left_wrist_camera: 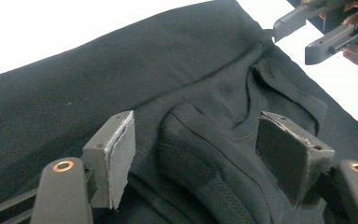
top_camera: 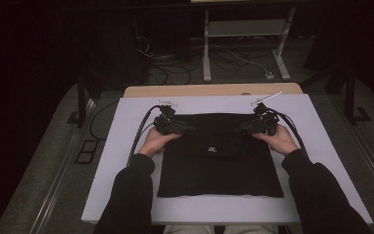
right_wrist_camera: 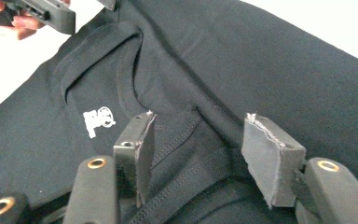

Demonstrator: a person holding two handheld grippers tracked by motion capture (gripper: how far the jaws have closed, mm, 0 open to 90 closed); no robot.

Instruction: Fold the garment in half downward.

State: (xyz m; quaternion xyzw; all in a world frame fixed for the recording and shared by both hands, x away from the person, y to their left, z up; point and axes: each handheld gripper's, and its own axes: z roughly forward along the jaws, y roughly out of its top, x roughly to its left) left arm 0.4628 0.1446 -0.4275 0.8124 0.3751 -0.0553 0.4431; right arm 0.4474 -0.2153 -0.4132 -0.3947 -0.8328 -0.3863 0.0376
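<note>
Both grippers, left gripper point(left_wrist_camera: 193, 154) and right gripper point(right_wrist_camera: 198, 154), jaws spread over the black shirt point(top_camera: 219, 161), its small white logo point(right_wrist_camera: 99, 121) unreadable.

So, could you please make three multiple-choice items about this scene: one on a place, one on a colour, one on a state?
1. Where does the black garment lie?
A. on the white table top
B. on the floor
C. over a chair

2. What colour is the small logo on the garment?
A. red
B. white
C. yellow

3. How do the jaws of the left gripper stand?
A. shut on the cloth
B. shut on a cable
C. open, with cloth between them

Answers:
1. A, since the high view shows the garment spread flat on the white top.
2. B, since the right gripper view shows the logo white on black cloth.
3. C, since the left gripper view shows a wide gap between the two pads, with folded cloth in it.
</note>
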